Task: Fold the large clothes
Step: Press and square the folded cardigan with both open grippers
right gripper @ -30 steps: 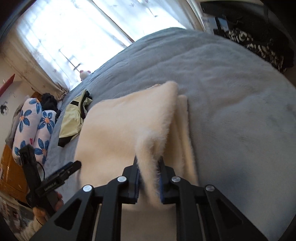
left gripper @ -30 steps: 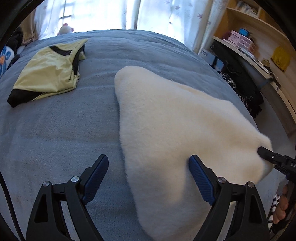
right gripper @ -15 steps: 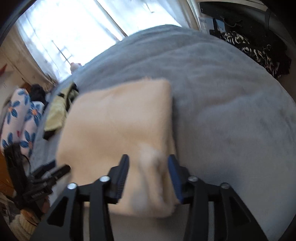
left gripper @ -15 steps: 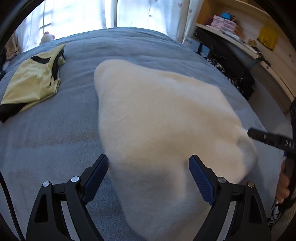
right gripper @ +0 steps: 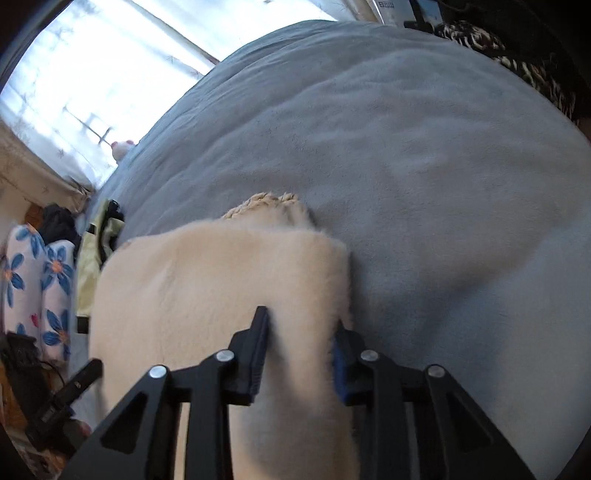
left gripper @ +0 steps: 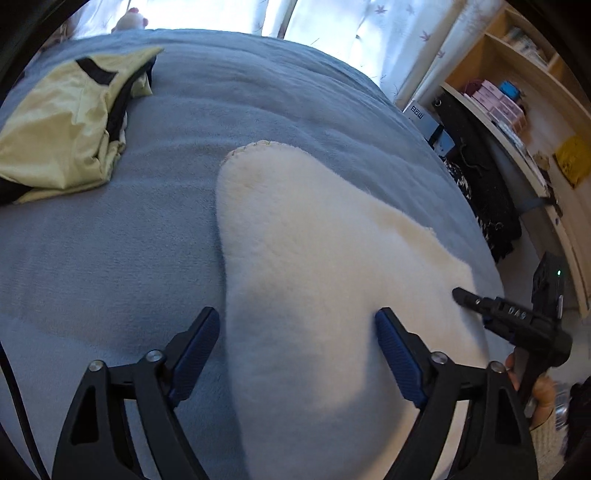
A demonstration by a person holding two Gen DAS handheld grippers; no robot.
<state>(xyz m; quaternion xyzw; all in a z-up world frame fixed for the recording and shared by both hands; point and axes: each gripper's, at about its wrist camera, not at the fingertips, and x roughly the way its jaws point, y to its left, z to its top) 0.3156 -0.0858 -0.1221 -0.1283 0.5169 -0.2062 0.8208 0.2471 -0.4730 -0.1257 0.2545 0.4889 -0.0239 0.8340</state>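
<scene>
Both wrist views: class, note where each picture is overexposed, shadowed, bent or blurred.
Left wrist view: the curtained window is overexposed; a shadow lies on the near cream fleece garment by the left gripper; the bed bulges under fisheye distortion. Right wrist view: the window blows out to white; the fleece is soft near the right gripper.

fleece garment (left gripper: 332, 280) cut off below, shelf items (left gripper: 498, 103) unreadable

grey-blue bedspread (left gripper: 258, 110), floral pillow (right gripper: 37, 291), wooden shelves (left gripper: 532, 85), sheer curtains (left gripper: 369, 37)
</scene>
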